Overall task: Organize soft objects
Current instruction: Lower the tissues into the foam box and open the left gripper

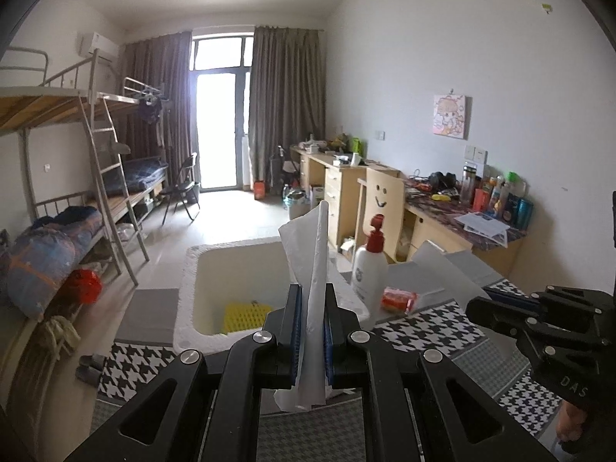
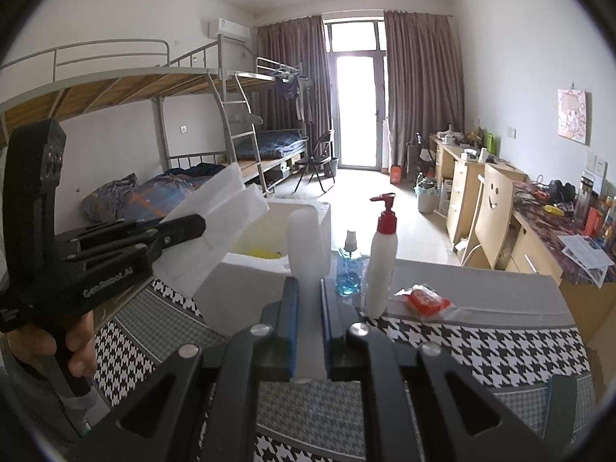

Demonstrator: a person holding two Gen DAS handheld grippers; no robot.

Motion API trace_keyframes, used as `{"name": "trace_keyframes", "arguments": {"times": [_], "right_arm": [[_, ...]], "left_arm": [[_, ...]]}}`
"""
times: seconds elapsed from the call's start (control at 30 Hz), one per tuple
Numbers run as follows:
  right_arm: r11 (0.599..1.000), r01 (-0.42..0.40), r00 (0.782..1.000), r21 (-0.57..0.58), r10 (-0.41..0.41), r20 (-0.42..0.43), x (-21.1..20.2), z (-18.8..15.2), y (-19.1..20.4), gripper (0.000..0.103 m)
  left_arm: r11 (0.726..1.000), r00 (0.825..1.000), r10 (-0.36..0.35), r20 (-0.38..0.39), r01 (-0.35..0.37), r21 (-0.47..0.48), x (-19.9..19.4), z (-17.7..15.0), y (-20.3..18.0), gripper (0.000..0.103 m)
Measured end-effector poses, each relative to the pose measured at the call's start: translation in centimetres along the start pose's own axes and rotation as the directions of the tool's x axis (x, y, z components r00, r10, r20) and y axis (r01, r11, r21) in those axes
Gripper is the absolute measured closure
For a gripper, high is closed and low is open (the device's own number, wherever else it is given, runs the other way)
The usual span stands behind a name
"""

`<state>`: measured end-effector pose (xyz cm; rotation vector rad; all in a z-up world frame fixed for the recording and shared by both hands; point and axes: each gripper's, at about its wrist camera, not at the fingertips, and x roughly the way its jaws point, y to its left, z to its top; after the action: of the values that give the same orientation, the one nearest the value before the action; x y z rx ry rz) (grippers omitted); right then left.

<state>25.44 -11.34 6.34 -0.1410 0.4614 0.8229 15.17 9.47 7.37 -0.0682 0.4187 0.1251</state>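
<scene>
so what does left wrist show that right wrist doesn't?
Left wrist only: yellow mesh piece on the floor of the foam box, red bag under the bunk.

Right wrist only: blue spray bottle, the hand holding the left hand-held gripper.

Both: white tissue sheet pinched by the left and right hand-held gripper, pump bottle, red packet.

I see a long room with white walls [image 1: 404, 57] and a pale floor [image 1: 231, 223]. A bright glass door [image 1: 217, 123] glows at the far end, between brown curtains [image 1: 287, 107]. Metal bunk beds [image 1: 77, 123] fill the left of the frame. Wooden desks [image 1: 346, 181] line the right wall.
</scene>
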Motion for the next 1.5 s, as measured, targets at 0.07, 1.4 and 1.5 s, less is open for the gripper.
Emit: {"name": "trace_keyframes", "arguments": {"times": [0.07,1.4,1.5], "right_arm": [[1.000,-0.001,1.000,-0.008,0.001,0.000,0.2,0.2,0.2,0.090],[0.994,-0.041,0.998,-0.103,0.036,-0.048,4.7,4.3,1.5,0.090],[0.995,-0.039,0.998,-0.096,0.034,-0.056,5.1,4.4,1.4,0.090]], "left_arm": [[1.000,1.000,0.009,0.003,-0.009,-0.002,0.1,0.2,0.3,0.093],[0.984,0.980,0.154,-0.128,-0.165,-0.075,8.4,2.2,4.6,0.093],[0.984,0.979,0.145,-0.146,-0.158,-0.077,8.9,2.0,4.9,0.093]]}}
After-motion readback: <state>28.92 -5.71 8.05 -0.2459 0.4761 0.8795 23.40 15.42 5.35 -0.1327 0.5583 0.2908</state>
